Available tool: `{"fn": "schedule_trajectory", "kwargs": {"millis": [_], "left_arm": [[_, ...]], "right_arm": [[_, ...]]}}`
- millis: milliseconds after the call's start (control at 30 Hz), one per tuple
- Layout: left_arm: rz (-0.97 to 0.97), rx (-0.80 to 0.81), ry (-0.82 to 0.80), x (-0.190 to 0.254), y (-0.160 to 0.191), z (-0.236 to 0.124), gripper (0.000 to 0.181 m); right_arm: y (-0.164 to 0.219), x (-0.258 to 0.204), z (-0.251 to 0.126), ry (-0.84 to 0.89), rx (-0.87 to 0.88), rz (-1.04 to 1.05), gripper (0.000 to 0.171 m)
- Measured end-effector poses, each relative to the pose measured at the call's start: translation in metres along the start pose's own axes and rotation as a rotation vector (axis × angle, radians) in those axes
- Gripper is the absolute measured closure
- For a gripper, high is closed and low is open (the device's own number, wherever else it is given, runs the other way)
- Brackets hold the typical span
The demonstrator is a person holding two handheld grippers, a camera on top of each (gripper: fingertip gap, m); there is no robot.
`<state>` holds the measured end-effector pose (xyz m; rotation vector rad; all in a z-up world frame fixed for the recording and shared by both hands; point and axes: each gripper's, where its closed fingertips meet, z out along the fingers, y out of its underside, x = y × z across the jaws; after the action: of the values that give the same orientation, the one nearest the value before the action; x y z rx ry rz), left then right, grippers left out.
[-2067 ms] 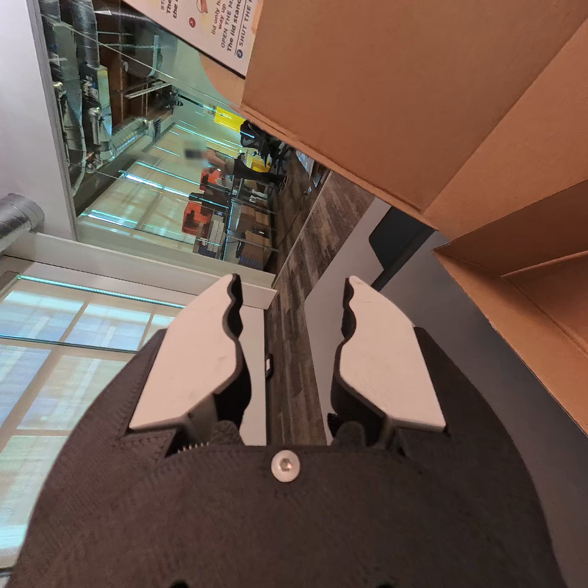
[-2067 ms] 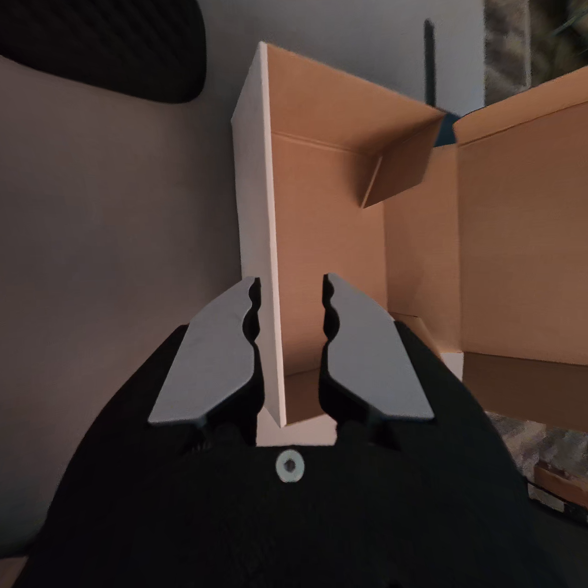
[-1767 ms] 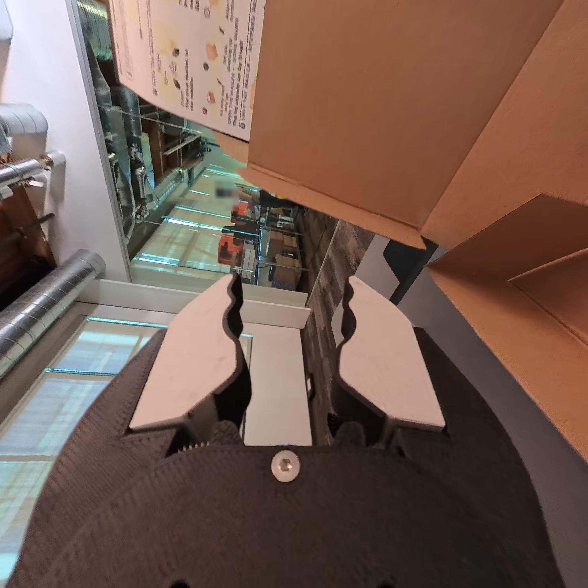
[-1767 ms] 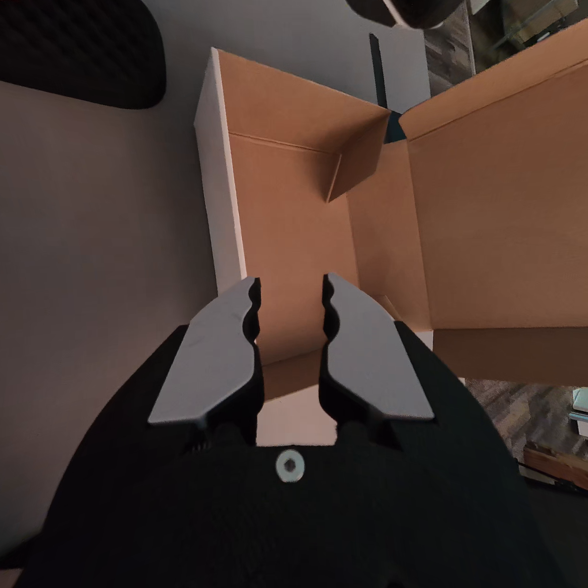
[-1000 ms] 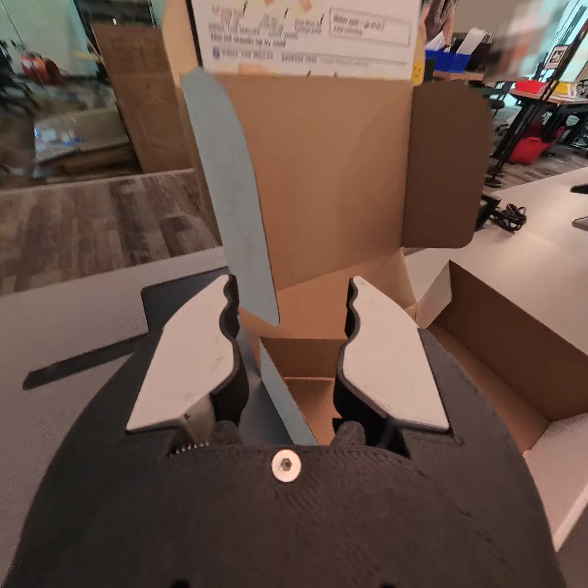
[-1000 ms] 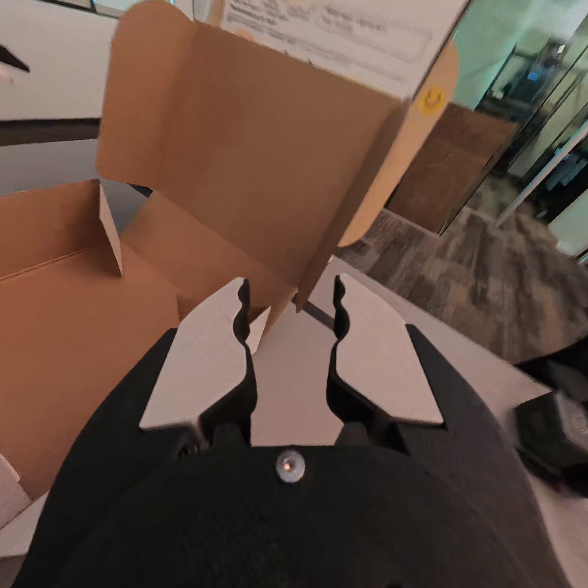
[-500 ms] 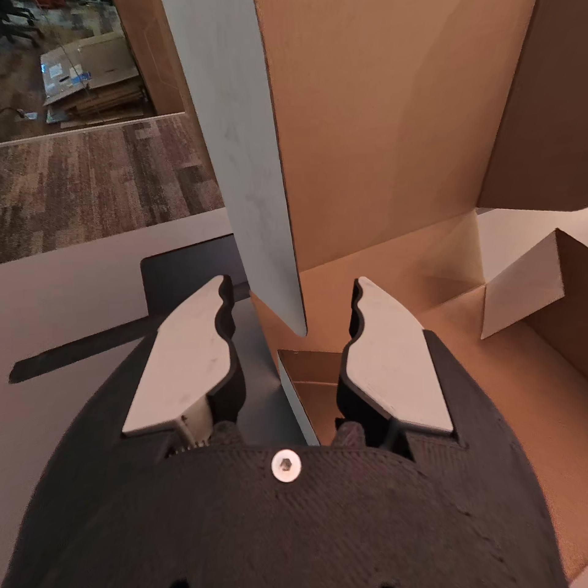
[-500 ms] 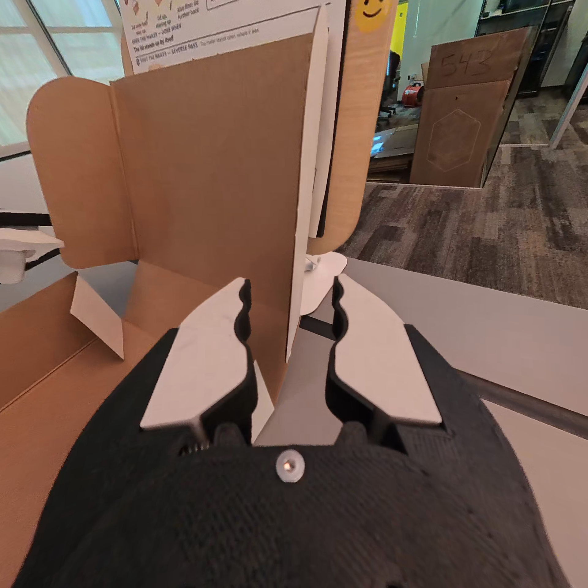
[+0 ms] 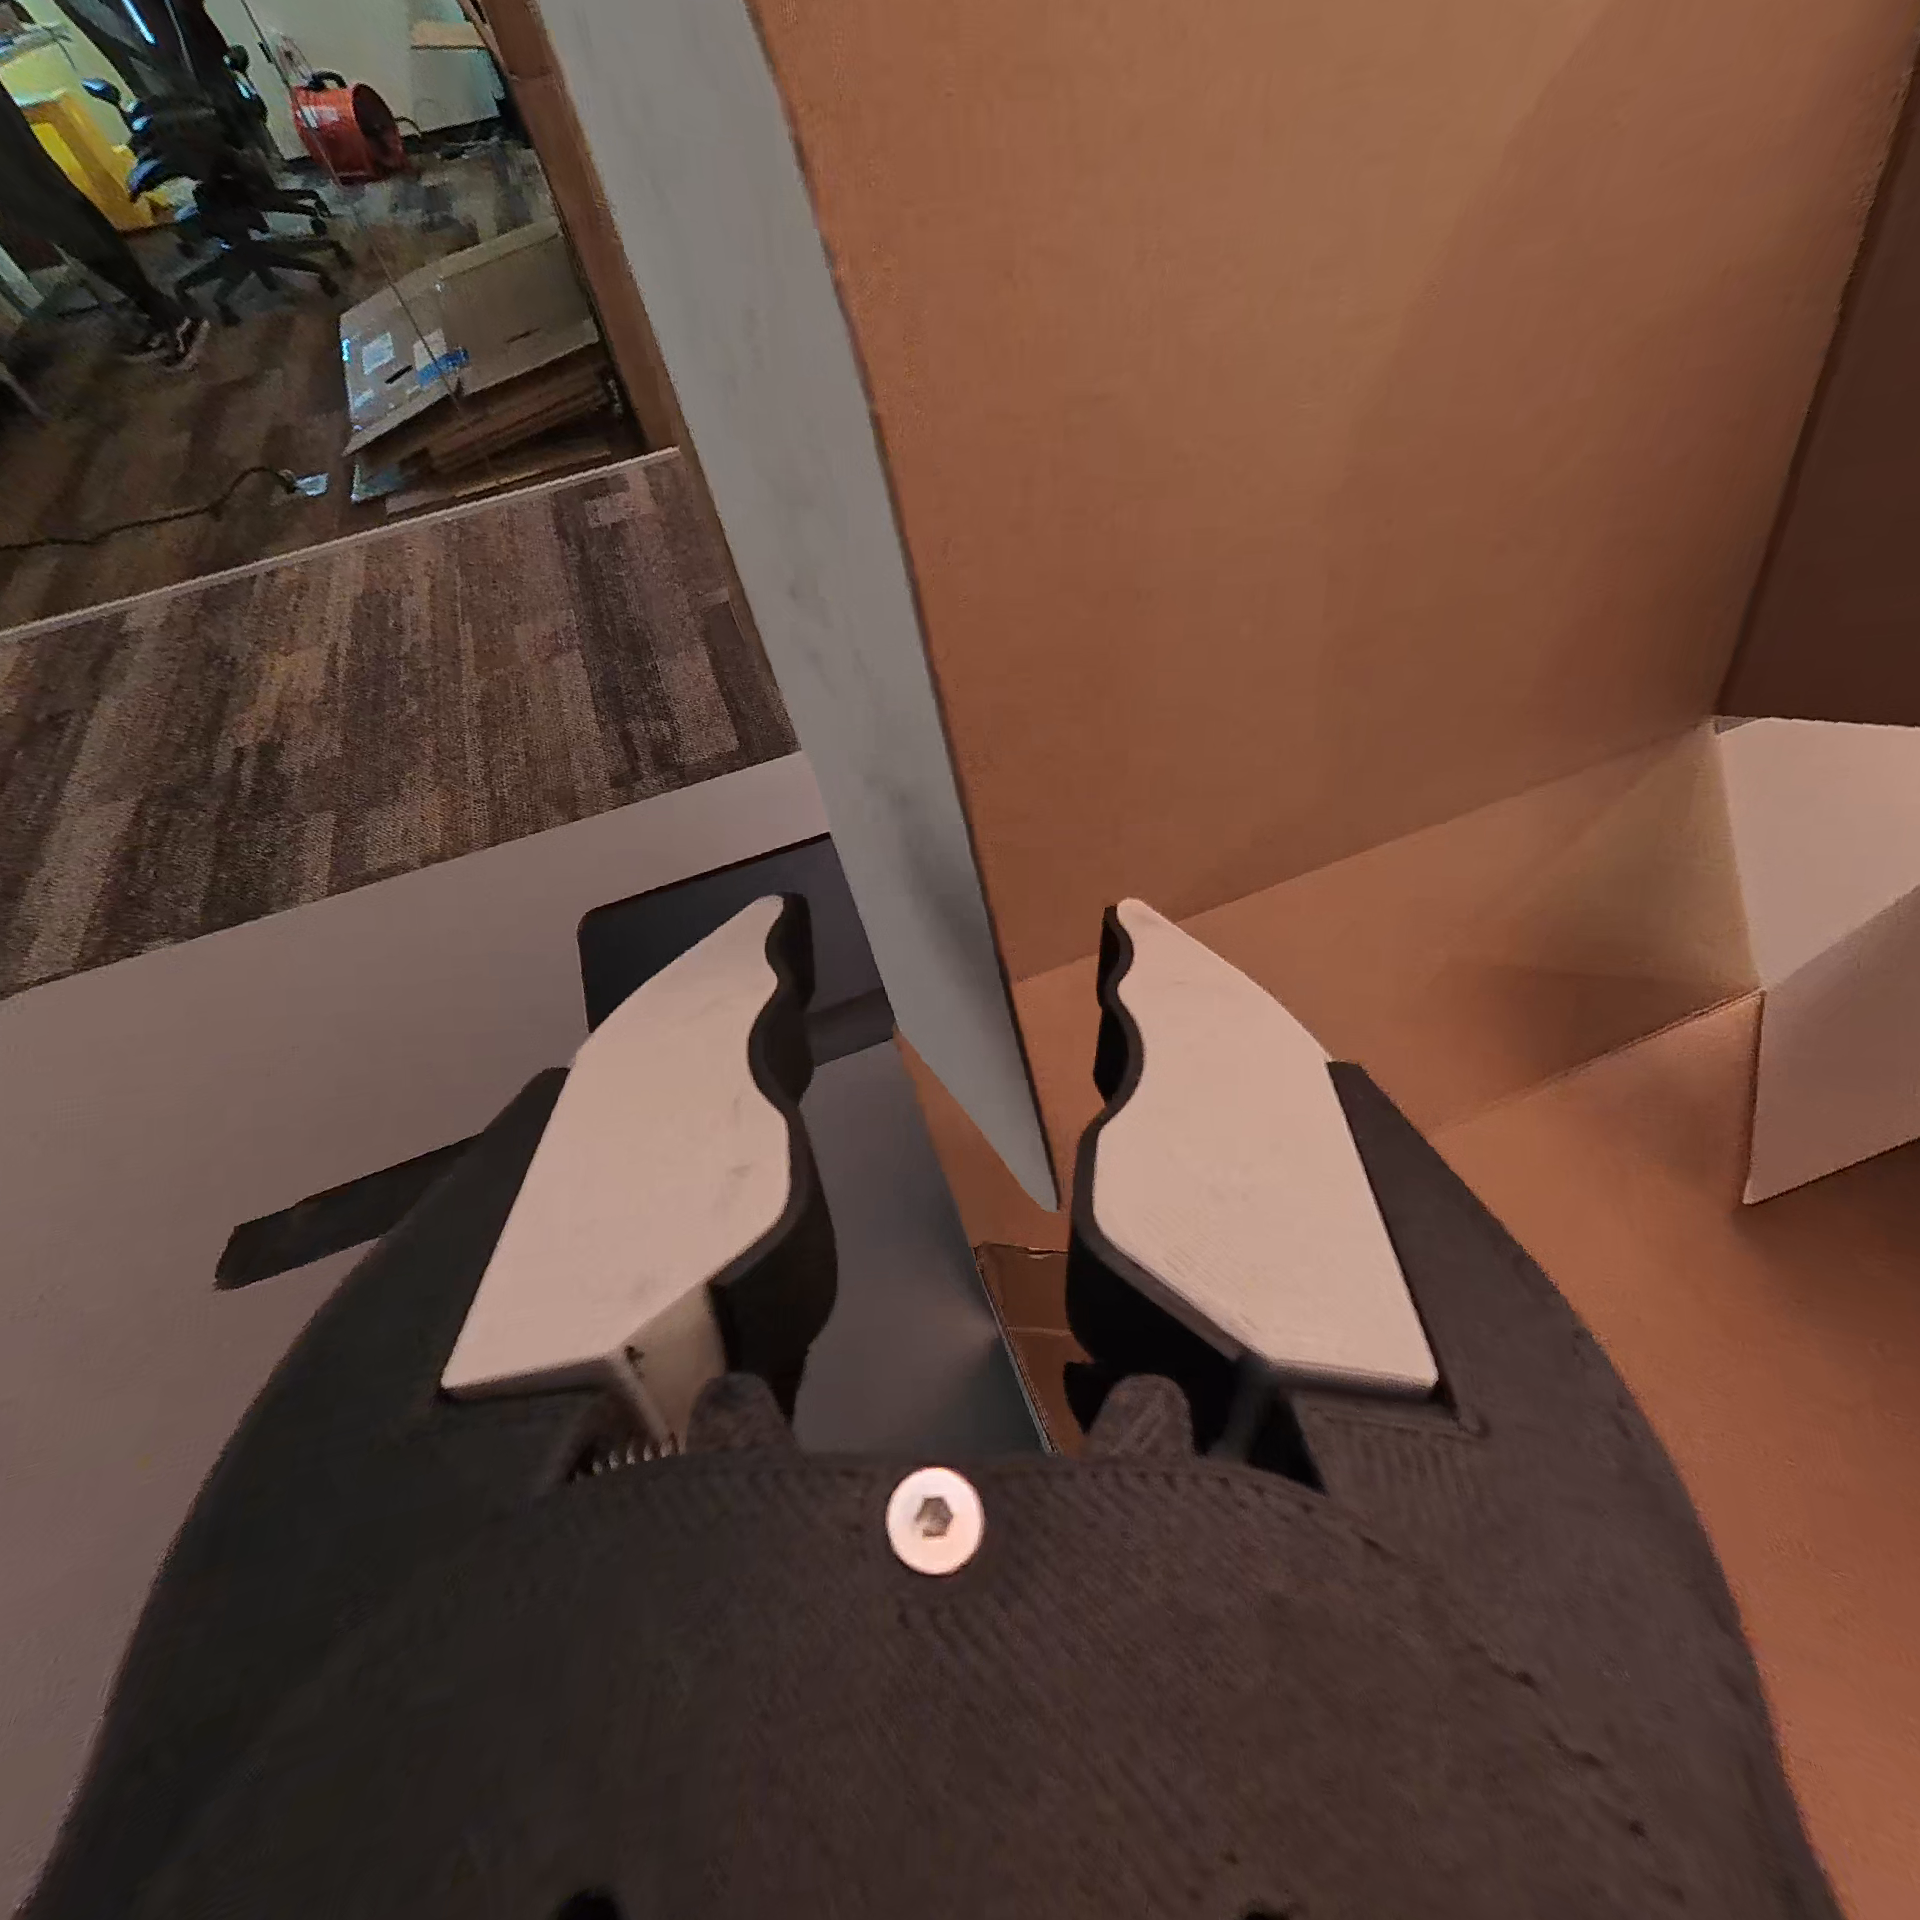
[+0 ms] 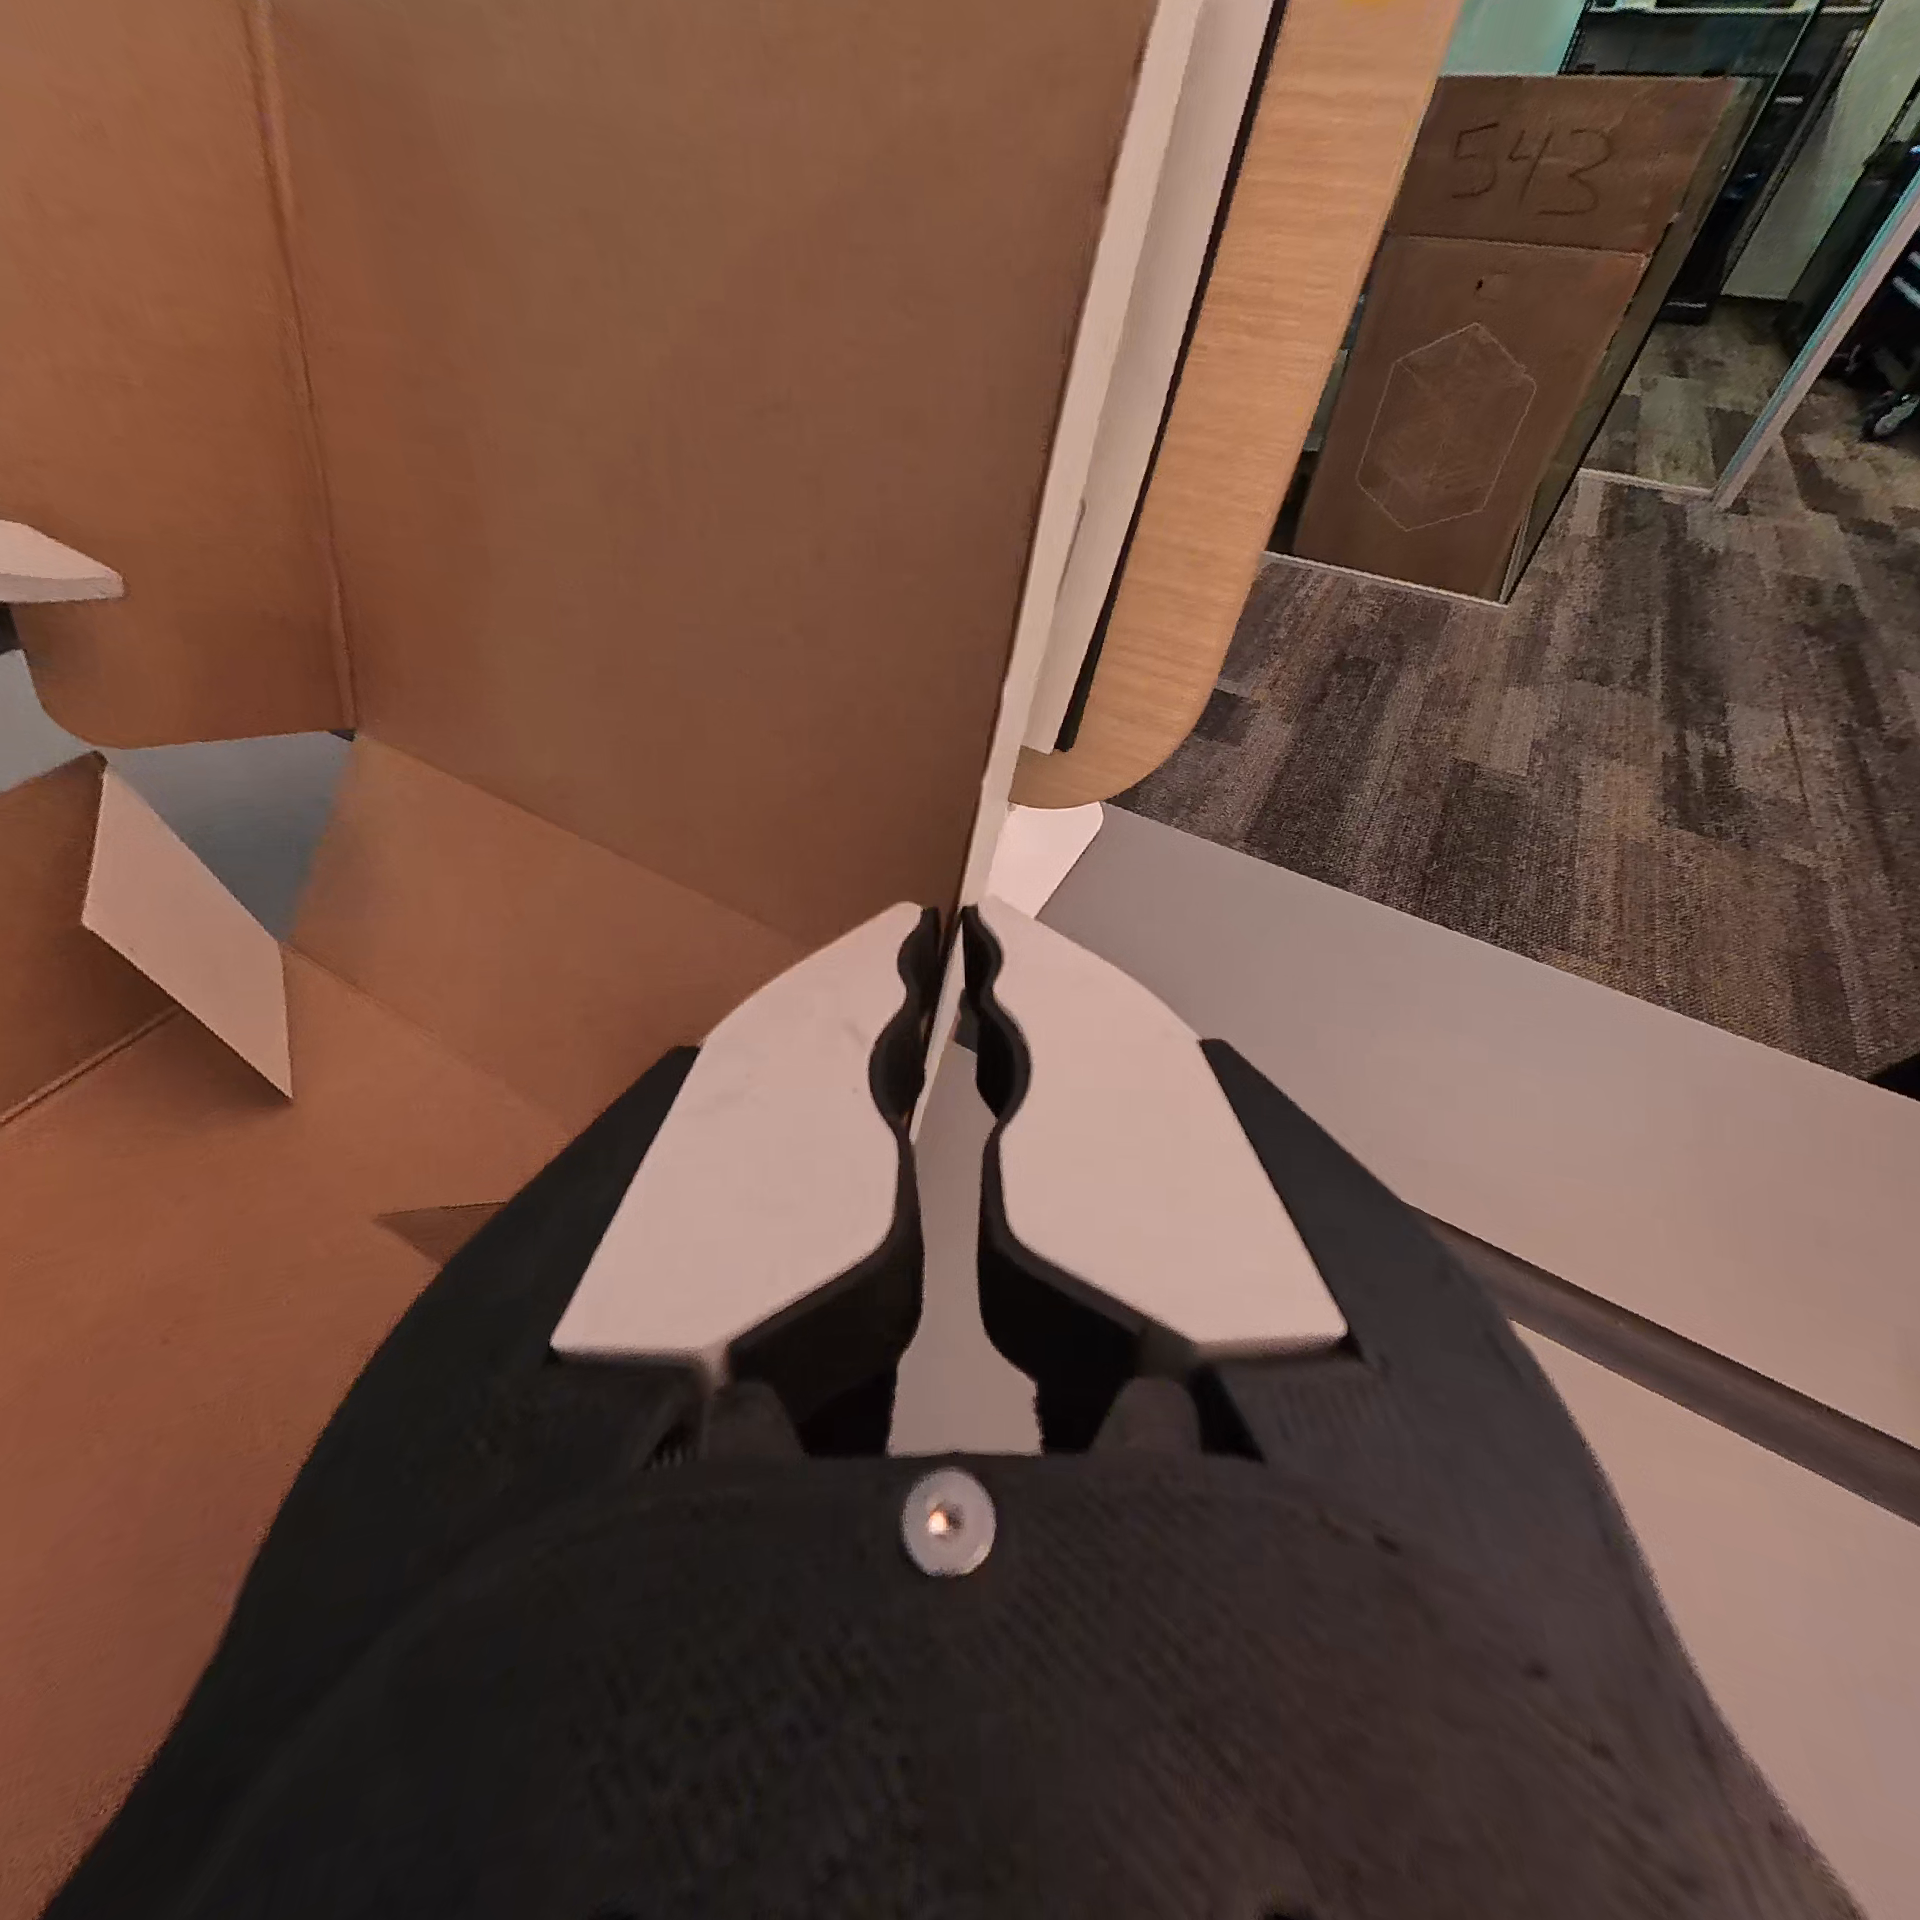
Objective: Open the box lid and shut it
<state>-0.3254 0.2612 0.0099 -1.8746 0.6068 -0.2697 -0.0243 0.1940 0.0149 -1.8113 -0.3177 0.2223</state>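
Since half a second ago the right gripper has been closed onto the upright lid's side flap, pinning it for steering (presumably shutwards). The left gripper is kept open astride the opposite flap, over the mailer box on the grey table.

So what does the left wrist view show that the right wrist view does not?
Only the left wrist view: the left hand-held gripper, open around the lid's side flap, and office chairs. Only the right wrist view: the right hand-held gripper, shut on the opposite side flap, and a wooden board behind it. Both: the upright box lid and the patterned carpet.
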Motion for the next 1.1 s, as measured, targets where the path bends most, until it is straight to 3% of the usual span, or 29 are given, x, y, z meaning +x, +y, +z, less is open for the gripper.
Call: {"fn": "schedule_trajectory", "kwargs": {"millis": [267, 567, 767, 967, 1100], "left_arm": [[0.021, 0.019, -0.024, 0.000, -0.002, -0.006, 0.139], [0.027, 0.047, -0.021, -0.001, -0.004, -0.017, 0.176], [0.035, 0.045, -0.021, -0.002, -0.005, -0.024, 0.177], [-0.039, 0.048, 0.041, 0.004, -0.013, -0.032, 0.136], [-0.098, 0.083, 0.099, 0.012, -0.022, -0.039, 0.123]], "right_arm": [[-0.005, -0.003, -0.013, 0.018, 0.016, -0.095, 0.166], [-0.005, -0.009, -0.026, 0.055, -0.015, -0.229, 0.164], [-0.008, -0.016, -0.031, 0.074, -0.013, -0.352, 0.163], [-0.006, -0.028, -0.036, 0.033, 0.010, -0.545, 0.161], [-0.005, -0.037, -0.042, -0.001, 0.051, -0.665, 0.160]]}}
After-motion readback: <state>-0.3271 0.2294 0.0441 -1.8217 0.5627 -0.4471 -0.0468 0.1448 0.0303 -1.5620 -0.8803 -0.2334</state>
